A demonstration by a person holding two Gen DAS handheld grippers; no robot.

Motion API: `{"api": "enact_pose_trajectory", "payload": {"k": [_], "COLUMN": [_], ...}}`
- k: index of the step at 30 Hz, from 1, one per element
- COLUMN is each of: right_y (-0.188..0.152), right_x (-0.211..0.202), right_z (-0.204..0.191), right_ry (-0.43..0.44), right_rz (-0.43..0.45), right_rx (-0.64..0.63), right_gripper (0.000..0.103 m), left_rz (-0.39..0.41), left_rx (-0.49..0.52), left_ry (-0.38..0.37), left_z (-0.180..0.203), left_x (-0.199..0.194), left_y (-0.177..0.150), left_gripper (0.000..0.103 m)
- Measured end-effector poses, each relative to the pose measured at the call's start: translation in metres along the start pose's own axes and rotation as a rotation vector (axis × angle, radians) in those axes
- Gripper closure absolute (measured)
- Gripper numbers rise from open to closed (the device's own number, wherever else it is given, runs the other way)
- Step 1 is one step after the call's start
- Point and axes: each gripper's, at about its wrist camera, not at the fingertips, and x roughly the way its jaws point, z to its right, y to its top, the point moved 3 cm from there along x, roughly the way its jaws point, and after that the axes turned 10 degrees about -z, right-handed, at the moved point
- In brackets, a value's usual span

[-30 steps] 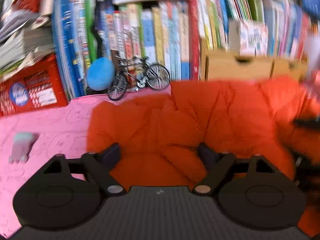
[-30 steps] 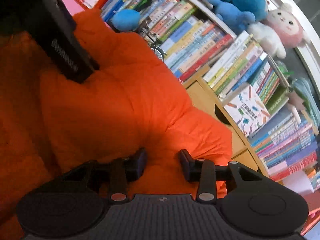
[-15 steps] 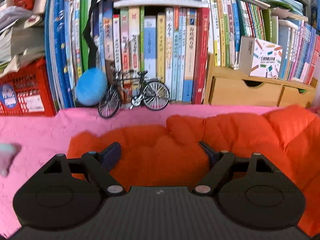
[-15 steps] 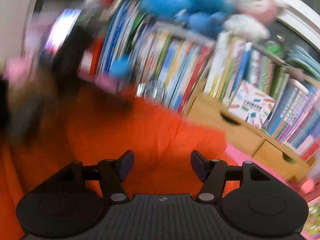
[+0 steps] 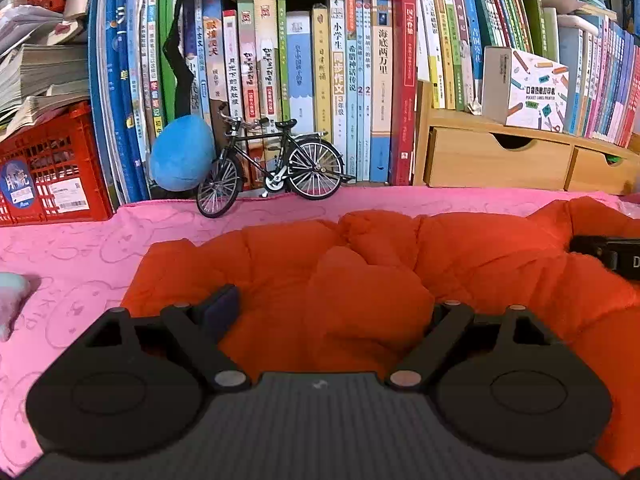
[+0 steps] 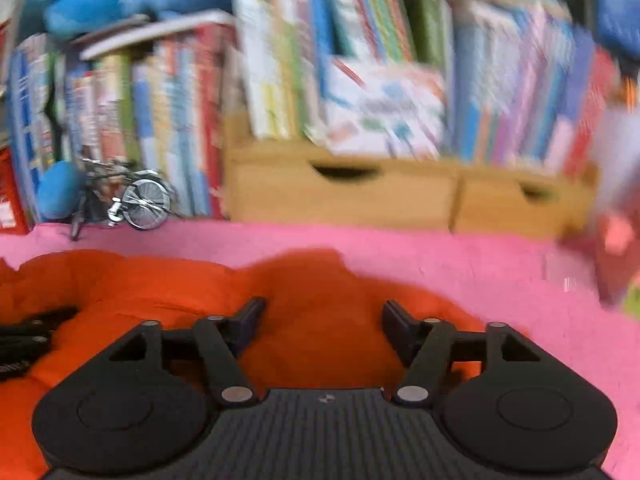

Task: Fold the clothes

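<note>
A puffy orange jacket [image 5: 460, 264] lies bunched on a pink cloth [image 5: 72, 264]. My left gripper [image 5: 332, 312] hovers low over the jacket's near left part. Its jaws are opening, and a bulging fold sits between them and hides the right fingertip. The left pad [image 5: 222, 312] stands clear of the fabric. In the blurred right wrist view my right gripper [image 6: 324, 320] is over the jacket's [image 6: 168, 284] right end, jaws opening with orange fabric under and between them, not pinched. Each gripper shows as a black shape at the edge of the other's view.
Behind the cloth stands a wall of books [image 5: 320, 80] with a model bicycle [image 5: 272, 168], a blue plush ball [image 5: 180, 156], a red crate [image 5: 48, 176] and wooden drawers [image 5: 500, 156]. A pale small object [image 5: 10, 292] lies at the left edge. Pink cloth [image 6: 520, 280] lies bare right of the jacket.
The right gripper rolled from tilted to level, swung right toward the jacket's end and its jaws spread. The left view drew back; the jacket now lies lower, with more pink cloth behind it.
</note>
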Motion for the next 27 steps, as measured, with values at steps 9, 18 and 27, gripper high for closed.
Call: {"api": "enact_pose_trajectory", "payload": {"k": [9,18,27], "right_y": [-0.01,-0.042,-0.007], "right_x": [-0.076,-0.089,-0.158], "right_z": [-0.017,-0.055,0.024], "right_ry": [0.103,0.203,0.498], "right_rz": [0.107,-0.025,0.198], "right_rx": [-0.085,-0.28,0.148], "right_gripper": [0.051,0.076,0.048], "left_rz": [0.036,-0.063,0.021], "left_rx": [-0.022,0.184,0.061], "left_ry": [-0.085,-0.009,-0.132], "left_z": [-0.009,0.019,-0.023], "left_x": [-0.068,-0.053,-0.118], "left_y": [0.006,-0.017,0.021], "left_gripper": [0.018,0.017,0.018]}}
